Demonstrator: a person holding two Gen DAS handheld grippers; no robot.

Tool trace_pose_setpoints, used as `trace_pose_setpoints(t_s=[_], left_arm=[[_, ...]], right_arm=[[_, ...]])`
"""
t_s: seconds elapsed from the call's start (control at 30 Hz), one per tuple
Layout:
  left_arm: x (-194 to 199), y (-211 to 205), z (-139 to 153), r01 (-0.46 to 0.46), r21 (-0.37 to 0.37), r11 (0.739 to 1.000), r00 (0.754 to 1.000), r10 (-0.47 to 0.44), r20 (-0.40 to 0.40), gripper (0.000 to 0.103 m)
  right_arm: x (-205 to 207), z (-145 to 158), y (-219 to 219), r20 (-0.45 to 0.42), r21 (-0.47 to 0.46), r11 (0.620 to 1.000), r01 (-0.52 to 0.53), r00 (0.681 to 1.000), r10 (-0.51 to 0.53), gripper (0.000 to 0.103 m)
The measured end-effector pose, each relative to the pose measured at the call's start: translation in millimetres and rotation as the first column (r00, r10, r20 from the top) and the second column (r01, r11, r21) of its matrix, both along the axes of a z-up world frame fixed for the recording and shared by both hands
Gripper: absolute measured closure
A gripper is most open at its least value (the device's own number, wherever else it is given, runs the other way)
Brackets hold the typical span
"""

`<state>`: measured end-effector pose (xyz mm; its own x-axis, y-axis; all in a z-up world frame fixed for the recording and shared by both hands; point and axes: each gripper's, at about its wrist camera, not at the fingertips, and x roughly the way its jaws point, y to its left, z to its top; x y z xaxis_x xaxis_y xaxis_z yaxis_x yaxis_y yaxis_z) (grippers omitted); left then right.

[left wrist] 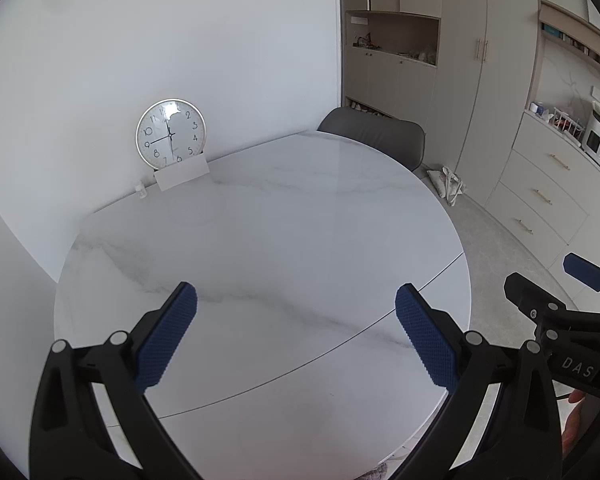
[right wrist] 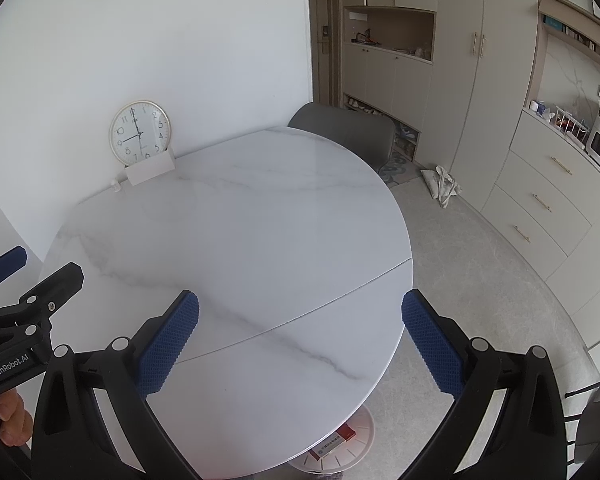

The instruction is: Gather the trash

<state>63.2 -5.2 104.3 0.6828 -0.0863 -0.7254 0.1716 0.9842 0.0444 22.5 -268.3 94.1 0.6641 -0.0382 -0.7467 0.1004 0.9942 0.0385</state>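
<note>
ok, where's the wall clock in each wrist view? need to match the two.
Left wrist: clock sits left of centre, upper half, leaning on the wall at the table's far edge, behind a white card.
Right wrist: clock is further left, same height, behind the same card.
Shared landmark: the grey chair at the table's far right side.

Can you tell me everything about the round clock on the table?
The clock is round, with a white face, black numbers, dark hands and a thin pale metal-looking rim. It stands upright at the far edge of the white marble-look table, against the white wall. A small white card stands in front of its bottom, hiding part of it. A bright glare covers some of the face in the left view.
</note>
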Motion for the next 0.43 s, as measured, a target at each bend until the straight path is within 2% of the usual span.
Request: trace_pose_setpoints(t_s=[0.43], left_arm=[[8, 12, -2, 0.010, -0.002, 1.000, 1.000, -0.010, -0.023, 0.008]], right_arm=[[-2, 0, -1, -0.004, 0.001, 1.000, 0.004, 1.000, -0.004, 0.002]])
